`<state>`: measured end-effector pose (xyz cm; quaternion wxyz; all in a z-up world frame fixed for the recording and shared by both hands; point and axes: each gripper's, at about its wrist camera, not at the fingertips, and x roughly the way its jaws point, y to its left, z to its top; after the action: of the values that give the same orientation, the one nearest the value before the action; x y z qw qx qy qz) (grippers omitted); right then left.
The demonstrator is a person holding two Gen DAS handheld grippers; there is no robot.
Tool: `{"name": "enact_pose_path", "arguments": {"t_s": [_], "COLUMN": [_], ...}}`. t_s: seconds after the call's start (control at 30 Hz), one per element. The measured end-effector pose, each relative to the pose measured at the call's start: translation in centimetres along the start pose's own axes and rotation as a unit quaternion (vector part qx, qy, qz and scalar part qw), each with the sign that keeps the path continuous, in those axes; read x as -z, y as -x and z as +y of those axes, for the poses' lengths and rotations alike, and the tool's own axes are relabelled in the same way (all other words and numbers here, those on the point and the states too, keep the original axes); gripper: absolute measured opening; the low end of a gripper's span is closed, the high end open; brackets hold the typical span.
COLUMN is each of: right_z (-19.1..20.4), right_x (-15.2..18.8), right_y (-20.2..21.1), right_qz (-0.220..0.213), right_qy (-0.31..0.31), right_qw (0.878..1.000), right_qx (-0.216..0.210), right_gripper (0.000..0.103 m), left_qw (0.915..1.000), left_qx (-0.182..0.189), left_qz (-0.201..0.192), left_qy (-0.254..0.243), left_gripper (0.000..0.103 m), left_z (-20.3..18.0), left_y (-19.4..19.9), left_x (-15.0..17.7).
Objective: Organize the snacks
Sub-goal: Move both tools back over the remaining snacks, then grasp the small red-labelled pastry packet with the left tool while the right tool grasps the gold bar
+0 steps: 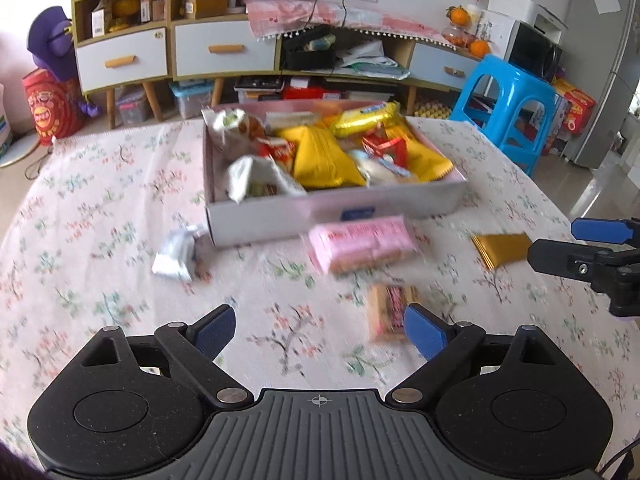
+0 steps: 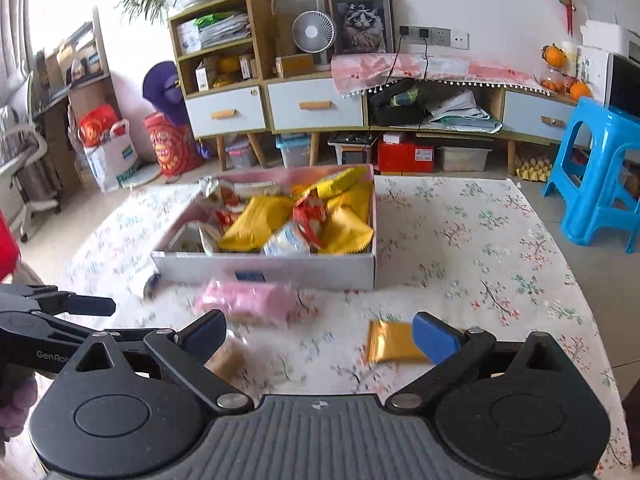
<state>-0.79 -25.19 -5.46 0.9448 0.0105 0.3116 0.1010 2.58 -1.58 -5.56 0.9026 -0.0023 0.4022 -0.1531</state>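
Observation:
A white cardboard box full of yellow, red and white snack packs sits on the floral tablecloth. In front of it lie a pink biscuit pack, a gold packet, a small tan-and-pink bar and a white wrapper. My left gripper is open above the cloth, its right pad beside the tan bar. My right gripper is open too, its right pad over the gold packet's edge. Neither holds anything.
The table edge falls off at the right, where a blue plastic stool stands. Cabinets with drawers line the far wall. The left gripper's arm shows at the right wrist view's left, a hand below it.

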Motion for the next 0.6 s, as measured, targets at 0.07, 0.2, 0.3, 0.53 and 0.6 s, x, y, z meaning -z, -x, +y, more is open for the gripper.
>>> {"name": "enact_pose_path", "arguments": {"t_s": [0.07, 0.2, 0.3, 0.53, 0.6], "right_z": [0.0, -0.1, -0.5, -2.0, -2.4], "right_x": [0.7, 2.3, 3.7, 5.5, 5.9], "right_y": [0.2, 0.5, 0.3, -1.2, -1.9], "right_qz": [0.002, 0.002, 0.006, 0.023, 0.031], "right_qy": [0.008, 0.014, 0.009, -0.006, -0.01], "right_qw": [1.0, 1.0, 1.0, 0.999, 0.998], "right_qx": [0.007, 0.019, 0.026, 0.045, 0.051], "right_gripper": [0.092, 0.092, 0.092, 0.092, 0.092], "left_qw": [1.0, 0.9999, 0.9997, 0.9989, 0.9982], "left_qx": [0.006, 0.012, 0.02, 0.021, 0.018], "left_qz": [0.0, -0.007, -0.016, -0.037, -0.048], "left_qy": [0.0, -0.004, -0.005, -0.018, -0.033], "left_gripper": [0.093, 0.094, 0.094, 0.094, 0.094], "left_z": [-0.4, -1.1, -1.4, -2.3, -2.6], "left_y": [-0.2, -0.5, -0.9, -2.6, -2.8], "left_x": [0.7, 2.0, 3.0, 4.4, 4.5]}}
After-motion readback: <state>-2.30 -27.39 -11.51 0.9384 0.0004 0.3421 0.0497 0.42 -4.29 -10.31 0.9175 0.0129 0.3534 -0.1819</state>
